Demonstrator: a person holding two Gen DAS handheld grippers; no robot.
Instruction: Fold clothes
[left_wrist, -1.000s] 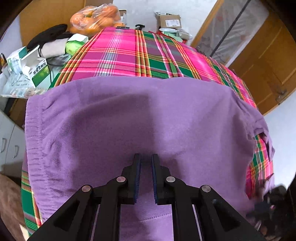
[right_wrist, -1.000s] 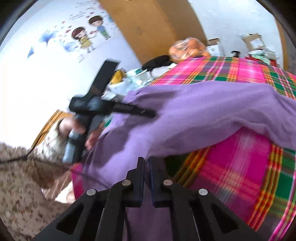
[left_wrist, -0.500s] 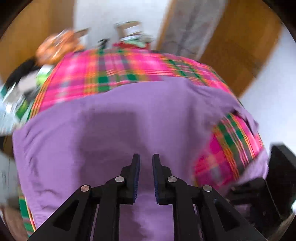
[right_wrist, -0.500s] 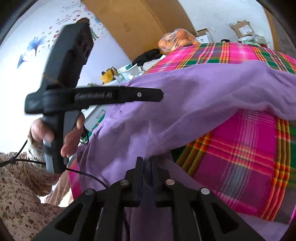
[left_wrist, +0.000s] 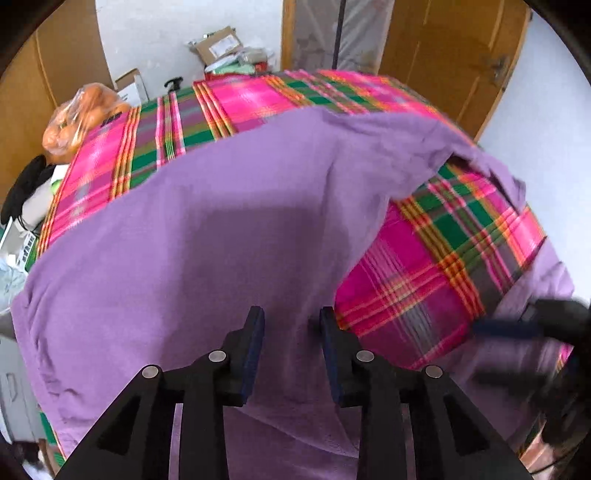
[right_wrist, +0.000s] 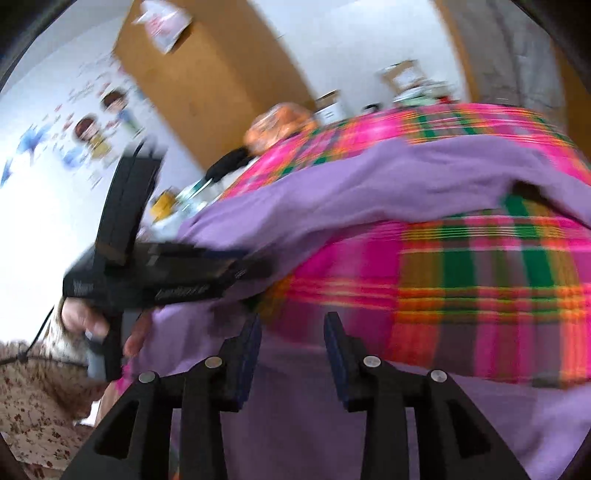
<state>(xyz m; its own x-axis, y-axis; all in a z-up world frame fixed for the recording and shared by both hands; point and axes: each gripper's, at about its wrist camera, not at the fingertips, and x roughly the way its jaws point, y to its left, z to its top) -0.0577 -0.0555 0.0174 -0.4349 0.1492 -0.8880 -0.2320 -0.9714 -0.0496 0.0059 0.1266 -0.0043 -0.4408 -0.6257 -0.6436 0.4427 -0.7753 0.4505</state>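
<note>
Both the left hand-held gripper (left_wrist: 291, 326) and right hand-held gripper (right_wrist: 291, 332) hang parted and empty over the purple garment (left_wrist: 207, 236), apparently freeing it to settle flat on the plaid cloth (left_wrist: 436, 266).

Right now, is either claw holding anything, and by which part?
Nothing is held: the left claw and right claw are both open above the purple garment.

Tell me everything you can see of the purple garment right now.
The purple garment is a soft, fleecy-looking solid purple piece spread over the pink-and-green plaid cloth. Its right side is lifted and rumpled, leaving a patch of plaid showing. A stitched seam runs near its lower edge. Both the left gripper and right gripper are open above it, gripping nothing.
</note>
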